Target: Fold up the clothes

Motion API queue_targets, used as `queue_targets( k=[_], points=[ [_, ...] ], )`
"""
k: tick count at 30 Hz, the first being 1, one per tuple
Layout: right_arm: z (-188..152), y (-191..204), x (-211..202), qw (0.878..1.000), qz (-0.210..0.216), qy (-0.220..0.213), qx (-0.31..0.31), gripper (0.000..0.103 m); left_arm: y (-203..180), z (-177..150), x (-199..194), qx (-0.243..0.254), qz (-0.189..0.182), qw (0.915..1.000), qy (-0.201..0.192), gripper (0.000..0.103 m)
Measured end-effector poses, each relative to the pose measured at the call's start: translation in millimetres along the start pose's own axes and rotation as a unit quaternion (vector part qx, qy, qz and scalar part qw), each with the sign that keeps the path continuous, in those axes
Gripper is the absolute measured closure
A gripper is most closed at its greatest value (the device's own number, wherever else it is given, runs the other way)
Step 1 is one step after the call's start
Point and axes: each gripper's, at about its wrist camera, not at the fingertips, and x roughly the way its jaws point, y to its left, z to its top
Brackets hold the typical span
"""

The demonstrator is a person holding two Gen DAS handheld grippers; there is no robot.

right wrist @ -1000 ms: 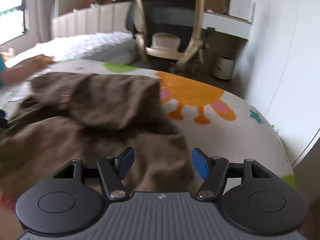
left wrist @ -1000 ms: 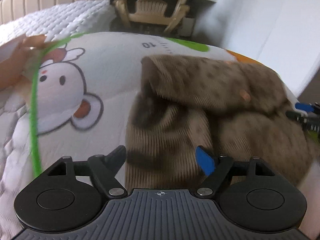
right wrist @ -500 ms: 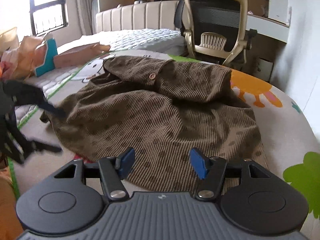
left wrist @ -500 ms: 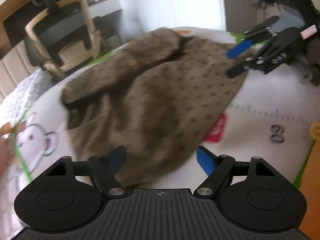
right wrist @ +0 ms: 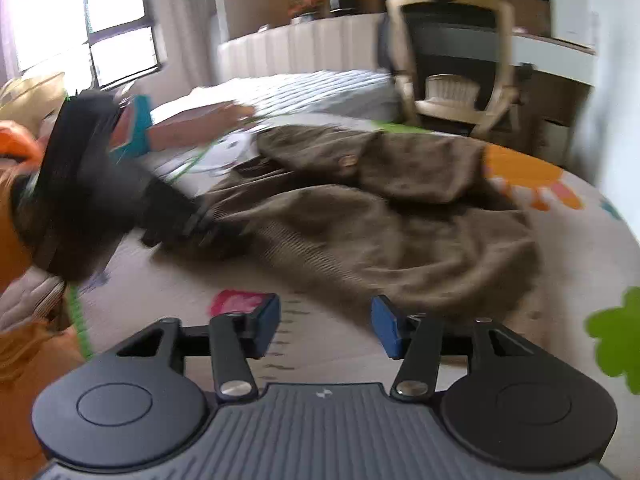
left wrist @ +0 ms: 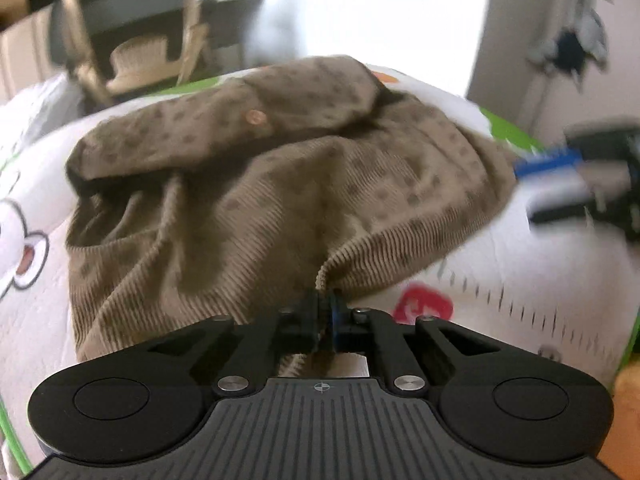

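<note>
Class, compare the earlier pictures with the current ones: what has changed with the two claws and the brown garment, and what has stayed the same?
The left claw has shut on the hem of the brown garment; earlier it was open. The right claw stays open, holding nothing. The garment still lies on the cartoon-print mat.

A brown garment (left wrist: 256,184) of ribbed, corduroy-like cloth with darker dots looks soft and matt; a small glossy button (left wrist: 256,117) sits on its upper fold. It lies on a printed play mat (left wrist: 520,264) that looks smooth, with a faint quilted texture. The left gripper (left wrist: 325,312) is matt black plastic with small shiny metal screws and a grey ribbed body; corduroy hem is pinched between its closed fingers. The right gripper (right wrist: 325,322) has the same matt black plastic, with blue, rubbery-looking pads (right wrist: 385,330) set apart. Behind stands a chair (right wrist: 452,60) with a pale, smooth frame and dark back.
</note>
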Motion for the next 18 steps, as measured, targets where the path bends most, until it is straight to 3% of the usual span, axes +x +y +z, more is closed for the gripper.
queue_targets(
  k=[6,11,13,15,18],
  points=[
    [14.5,34.8,40.3,0.997,0.065,0.023,-0.016,0.055,6.5,56.7,-42.2,-0.017,0.011,0.9956,-0.092,0.096],
    [44.8,24.0,94.6,0.994,0.078,0.023,0.076,0.055,9.4,79.9,-63.0,-0.025,0.013,0.9907,-0.133,0.096],
    [52.9,23.0,113.4,0.995,0.050,0.019,0.090,0.056,11.3,79.6,-64.0,-0.027,0.015,0.9908,-0.132,0.096],
    [58.2,21.5,131.8,0.994,0.033,0.024,0.099,0.078,14.3,75.8,-61.8,-0.033,0.014,0.9912,-0.127,0.096],
    [54.0,27.3,145.7,0.994,0.048,0.036,0.095,0.091,19.5,69.3,-56.8,-0.044,0.010,0.9916,-0.121,0.096]
  ],
)
